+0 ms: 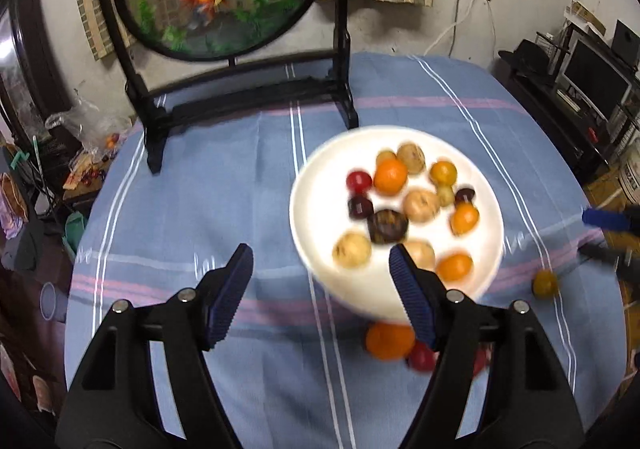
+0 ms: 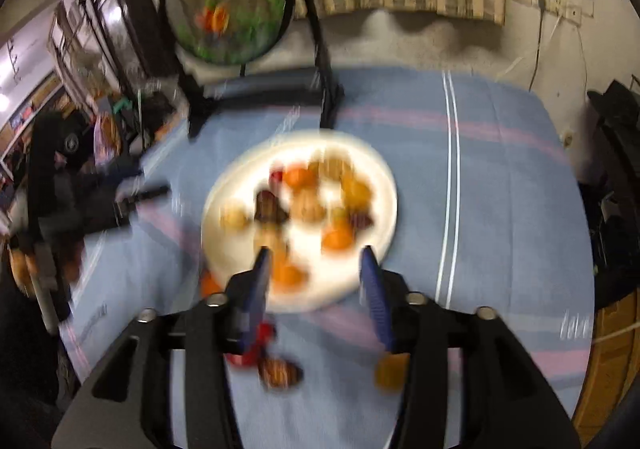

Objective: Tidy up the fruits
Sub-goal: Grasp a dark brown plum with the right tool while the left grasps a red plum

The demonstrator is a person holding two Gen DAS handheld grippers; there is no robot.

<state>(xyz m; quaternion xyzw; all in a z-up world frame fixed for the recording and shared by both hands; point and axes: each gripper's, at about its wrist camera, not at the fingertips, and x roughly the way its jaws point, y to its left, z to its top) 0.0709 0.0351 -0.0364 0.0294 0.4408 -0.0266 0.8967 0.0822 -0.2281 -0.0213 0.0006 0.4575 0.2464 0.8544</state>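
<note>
Fruits (image 1: 390, 177) on plate (image 1: 320, 177), apparently mid-table (image 1: 200, 189)

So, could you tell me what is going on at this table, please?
A person is sorting fruit with two handheld grippers. The white plate on the striped blue tablecloth already holds many small fruits. An orange, a red fruit and a yellow fruit lie off it. The left gripper and right gripper are both open and empty.
</note>
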